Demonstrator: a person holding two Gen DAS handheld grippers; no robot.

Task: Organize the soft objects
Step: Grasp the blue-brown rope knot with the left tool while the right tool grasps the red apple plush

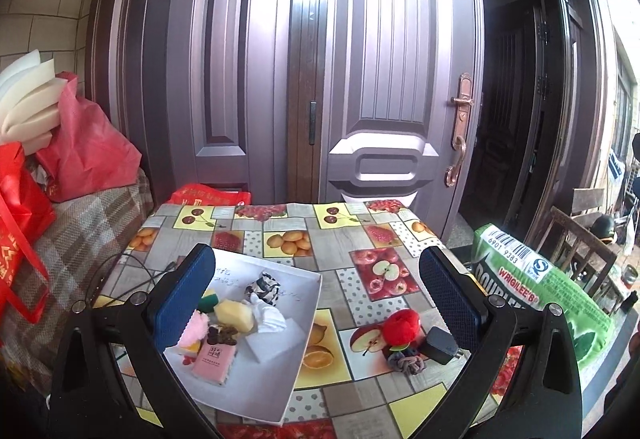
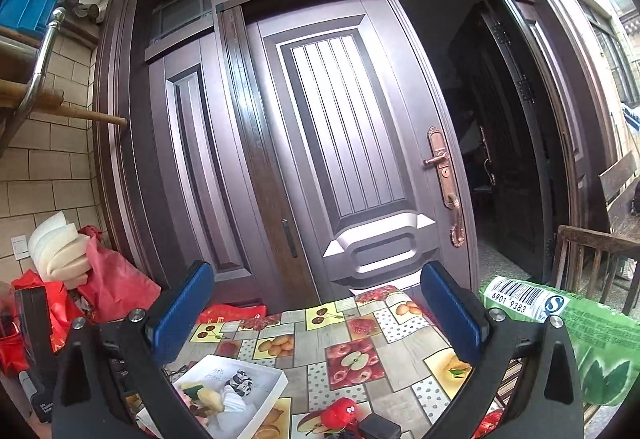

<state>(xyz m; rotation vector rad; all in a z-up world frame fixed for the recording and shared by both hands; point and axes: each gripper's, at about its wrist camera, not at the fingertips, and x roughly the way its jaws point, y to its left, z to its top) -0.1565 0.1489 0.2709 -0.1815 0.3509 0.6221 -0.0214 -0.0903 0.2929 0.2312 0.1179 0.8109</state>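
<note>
A white tray (image 1: 276,383) on the fruit-print table holds soft items: a yellow sponge (image 1: 234,315), a pink fluffy piece (image 1: 194,329), a black-and-white cloth ball (image 1: 263,287), white tissue (image 1: 270,319) and a pink packet (image 1: 214,361). A red plush toy (image 1: 401,326) lies on the table right of the tray, beside a knotted fabric tie (image 1: 406,361). My left gripper (image 1: 318,303) is open and empty above the table. My right gripper (image 2: 318,323) is open and empty, held higher; the tray (image 2: 276,379) and red plush toy (image 2: 340,413) show below it.
A black charger plug (image 1: 440,345) lies next to the plush. A green Wrigley's bag (image 1: 552,291) stands at the table's right edge. Red bags (image 1: 84,147) and foam pieces (image 1: 28,99) pile on a couch at left. A large door stands behind; wooden chair (image 2: 592,267) at right.
</note>
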